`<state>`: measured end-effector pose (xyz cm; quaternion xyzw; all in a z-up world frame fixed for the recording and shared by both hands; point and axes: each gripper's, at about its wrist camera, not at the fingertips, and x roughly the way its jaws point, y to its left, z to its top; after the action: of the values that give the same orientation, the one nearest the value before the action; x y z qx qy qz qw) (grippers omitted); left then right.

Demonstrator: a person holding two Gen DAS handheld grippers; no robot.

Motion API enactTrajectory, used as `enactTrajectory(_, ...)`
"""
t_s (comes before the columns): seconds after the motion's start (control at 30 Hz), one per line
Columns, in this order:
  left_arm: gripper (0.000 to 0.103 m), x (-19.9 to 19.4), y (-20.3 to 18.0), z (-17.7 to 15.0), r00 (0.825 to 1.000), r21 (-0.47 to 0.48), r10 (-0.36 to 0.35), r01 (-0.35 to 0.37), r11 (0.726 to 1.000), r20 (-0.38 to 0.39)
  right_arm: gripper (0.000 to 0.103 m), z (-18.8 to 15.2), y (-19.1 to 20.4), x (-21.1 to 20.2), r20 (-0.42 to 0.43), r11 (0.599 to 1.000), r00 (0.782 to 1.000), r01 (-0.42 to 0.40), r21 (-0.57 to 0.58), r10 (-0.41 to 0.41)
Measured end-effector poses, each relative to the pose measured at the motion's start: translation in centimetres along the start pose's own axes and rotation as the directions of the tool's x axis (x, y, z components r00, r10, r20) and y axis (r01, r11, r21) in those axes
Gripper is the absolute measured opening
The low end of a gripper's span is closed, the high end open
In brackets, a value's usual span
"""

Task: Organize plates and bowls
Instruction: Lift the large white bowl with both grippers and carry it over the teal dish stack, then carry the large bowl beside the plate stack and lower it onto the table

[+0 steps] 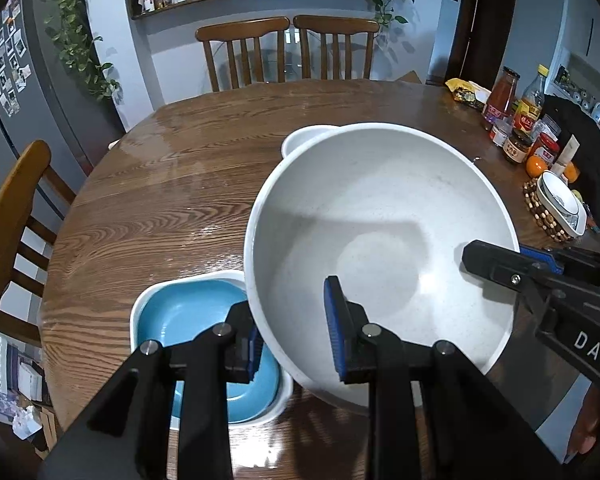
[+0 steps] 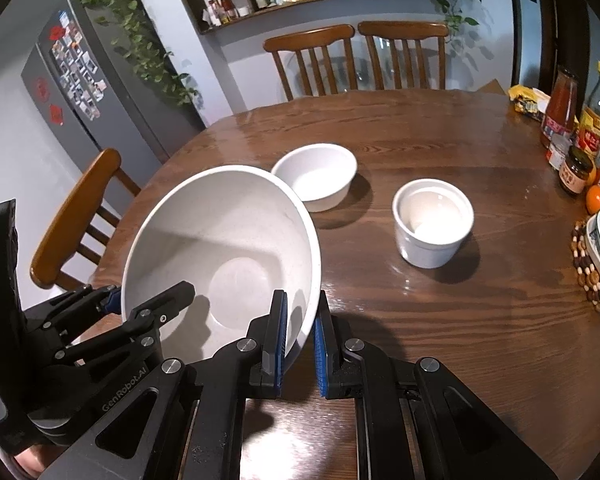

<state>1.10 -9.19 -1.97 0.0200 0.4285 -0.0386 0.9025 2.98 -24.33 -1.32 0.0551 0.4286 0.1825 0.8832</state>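
A large white bowl (image 1: 380,240) hangs above the round wooden table (image 1: 160,200), tilted and held from both sides. My left gripper (image 1: 294,334) is shut on its near-left rim, one blue pad inside, one outside. My right gripper (image 2: 301,342) is shut on the opposite rim (image 2: 306,320); it also shows as the right gripper (image 1: 512,264) in the left wrist view. Under the bowl's left edge sits a blue dish inside a white square dish (image 1: 188,320). A small white bowl (image 2: 316,176) and a white ramekin (image 2: 434,220) stand farther out on the table.
Bottles, jars and oranges (image 1: 520,128) crowd the table's right side, beside a patterned dish on a beaded trivet (image 2: 598,256). Wooden chairs (image 1: 288,52) stand at the far side and one chair (image 1: 12,232) on the left. A fridge (image 2: 84,92) stands behind.
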Motion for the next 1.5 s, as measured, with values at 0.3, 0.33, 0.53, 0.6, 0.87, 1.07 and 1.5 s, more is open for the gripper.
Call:
enactTrajectory(0.3, 0.025, -0.5, 2.9, -0.4, 1.0, -0.023, 0.018, -0.018, 1.0, -0.001, 0.014, 0.1, 3.2, 1.0, -0.009, 1.0, 1.0, -0.013, -0.021, 0.013)
enactTrajectory(0.33, 0.025, -0.6, 3.1, -0.5, 1.0, -0.025, 0.02, -0.02, 0.999, -0.002, 0.014, 0.1, 3.3, 1.1, -0.011, 1.0, 1.0, -0.015, -0.023, 0.014)
enactTrajectory(0.53, 0.025, -0.6, 5.1, -0.9, 0.999, -0.05, 0.04, -0.041, 0.998, -0.011, 0.014, 0.5, 5.4, 2.4, -0.03, 0.999, 0.999, -0.031, -0.044, 0.03)
enactTrajectory(0.6, 0.025, -0.5, 5.8, -1.0, 0.999, -0.06, 0.046, -0.047, 0.997, -0.015, 0.014, 0.5, 6.0, 2.8, -0.039, 0.998, 0.999, -0.036, -0.052, 0.034)
enactTrajectory(0.87, 0.025, 0.0, 8.2, -1.7, 0.998, -0.096, 0.056, -0.06, 0.994, -0.043, 0.014, 0.6, 8.2, 4.3, -0.068, 0.996, 0.997, -0.049, -0.076, 0.044)
enactTrajectory(1.07, 0.025, 0.5, 9.5, -2.1, 0.996, -0.116, 0.051, -0.058, 0.992, -0.067, 0.014, 0.5, 9.4, 5.3, -0.093, 0.995, 0.995, -0.05, -0.087, 0.042)
enactTrajectory(1.5, 0.025, 2.3, 11.4, -3.4, 0.989, -0.15, 0.037, -0.059, 0.987, -0.145, 0.014, -0.3, 11.0, 7.7, -0.162, 0.995, 0.986, -0.059, -0.084, 0.045)
